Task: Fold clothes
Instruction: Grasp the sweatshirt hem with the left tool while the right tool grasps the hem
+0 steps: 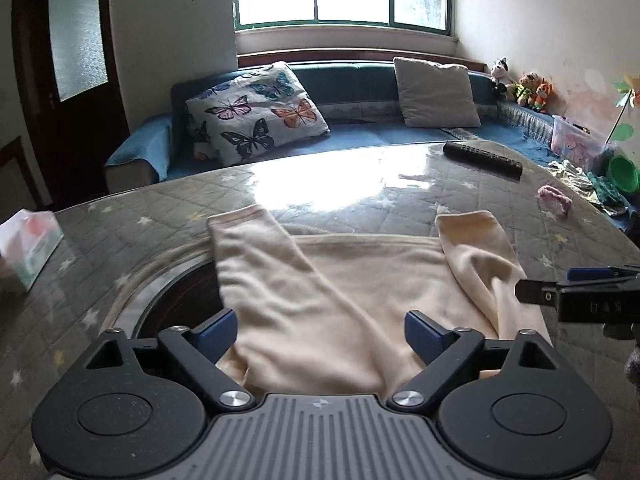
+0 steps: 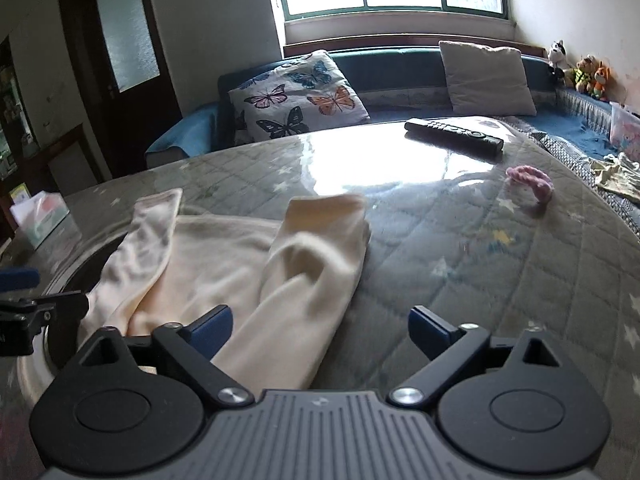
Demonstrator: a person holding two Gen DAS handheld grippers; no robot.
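At the left edge of the table (image 1: 120,216), which is covered with a grey quilted cloth with small stars under a shiny clear sheet, stands a tissue box (image 1: 28,248); its printing is too blurred to read. Beside it, toward the middle of the near edge, lies the cream garment (image 1: 340,280), flat on the table, with its two sleeves folded in over the body: the left sleeve (image 1: 256,256) runs slanting toward the far side, and the right sleeve (image 2: 316,264) lies doubled along the right side of the garment. The left gripper (image 1: 320,332) hangs above the near part of the garment, its blue-padded fingers (image 1: 218,330) wide apart and holding nothing; the cloth shows between them but the pads do not press on it. The right gripper (image 2: 320,330) is just to the right, above the right sleeve and the bare table, its fingers also wide apart and empty. In the left wrist view its side enters from the right edge, with some letters on it that I cannot read for sure. Further, near the far right corner of the table, lies a black remote control (image 2: 454,136), its button marks not readable, and to the right of it a small pink knitted thing (image 2: 530,184). Behind the table stands a blue sofa (image 1: 360,132) with a butterfly cushion (image 1: 256,112) and a plain pale cushion (image 1: 436,92).
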